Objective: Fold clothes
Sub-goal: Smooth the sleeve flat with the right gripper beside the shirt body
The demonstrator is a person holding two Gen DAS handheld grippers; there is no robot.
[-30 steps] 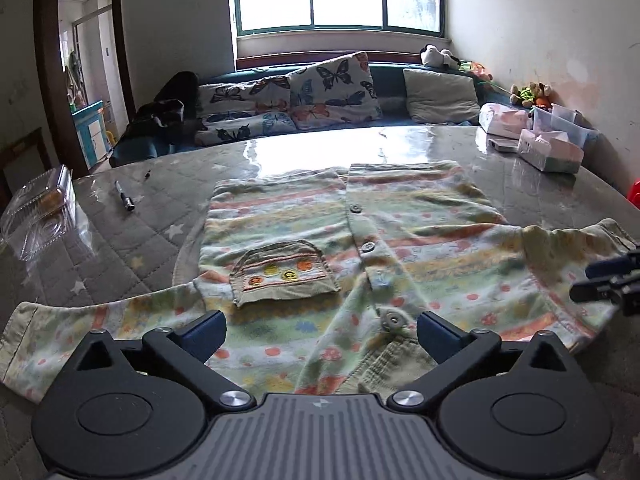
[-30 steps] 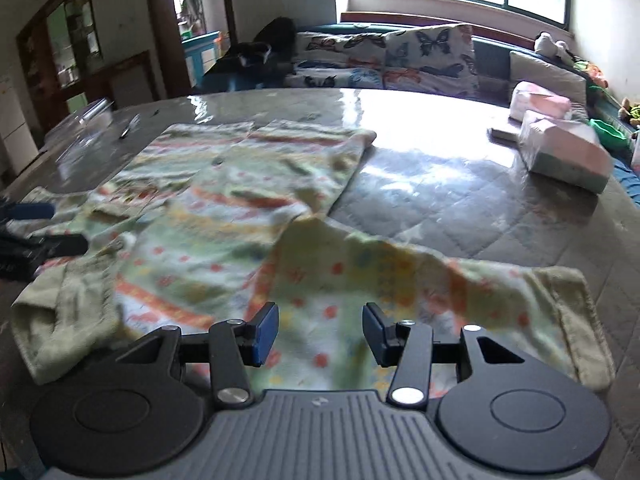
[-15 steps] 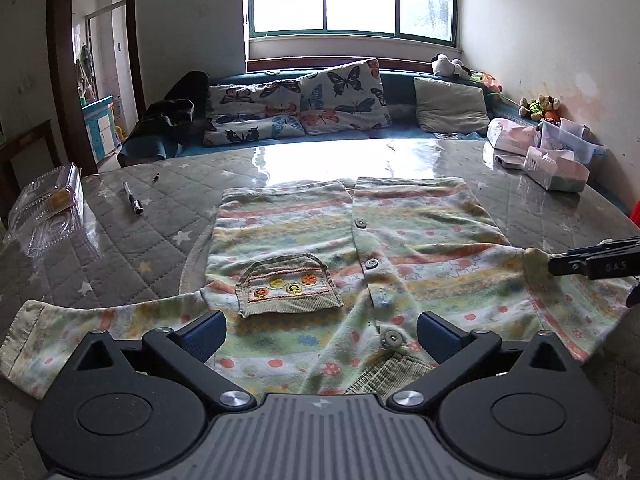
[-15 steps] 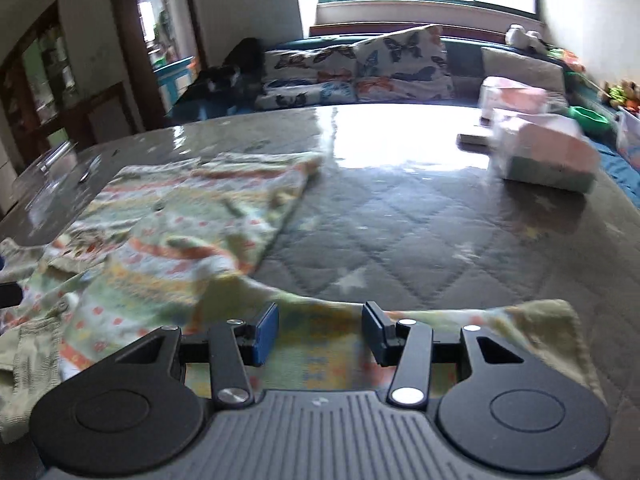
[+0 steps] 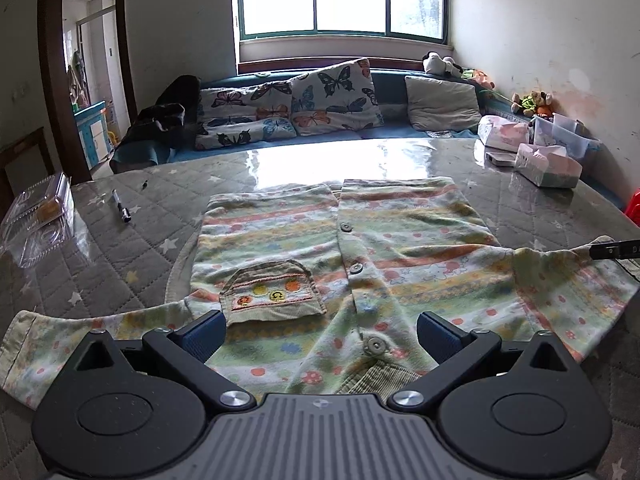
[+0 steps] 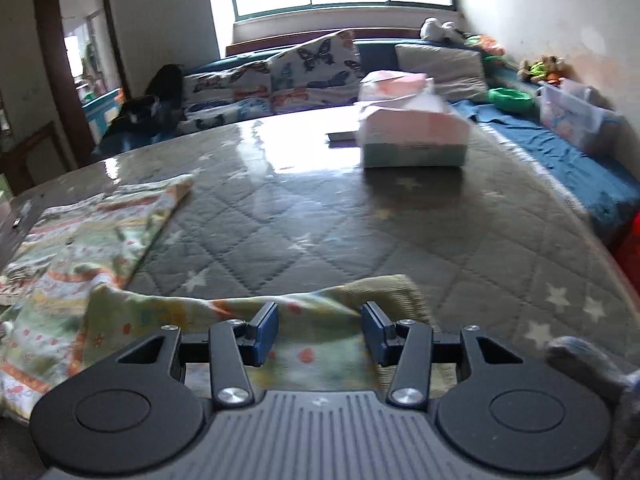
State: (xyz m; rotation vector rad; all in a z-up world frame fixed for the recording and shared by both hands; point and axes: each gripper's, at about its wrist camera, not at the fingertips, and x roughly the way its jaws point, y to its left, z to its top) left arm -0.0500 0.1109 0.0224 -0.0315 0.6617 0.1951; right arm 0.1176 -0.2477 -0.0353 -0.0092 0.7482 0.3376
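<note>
The garment to be folded is a child's patterned shirt point(image 5: 360, 256), buttoned down the front and lying face up on the quilted table cover point(image 5: 120, 264), its hem toward the window and its collar nearest the left wrist camera. A corduroy pocket point(image 5: 272, 292) sits on the chest, and the left sleeve point(image 5: 72, 328) lies stretched flat outward, which suggests the shirt has been spread for folding rather than dropped. The left gripper point(image 5: 318, 336) hangs above the collar area with its jaws wide apart and nothing between the pads; it is released and appears to be waiting. The right gripper point(image 6: 318, 328) is positioned at the right sleeve point(image 6: 224, 312), whose upper edge stands raised off the table in a ridge across the gap between the pads. The jaws stand part open; the pads do not visibly press the cloth, yet the lifted edge implies contact somewhere, so whether the sleeve is clamped cannot be told. In the left view the tip of the right gripper shows at the frame's right edge against the raised sleeve. In my judgement the sleeve is being drawn outward to take out slack before folding. A tissue box point(image 6: 412, 136) stands well clear of the work.
</note>
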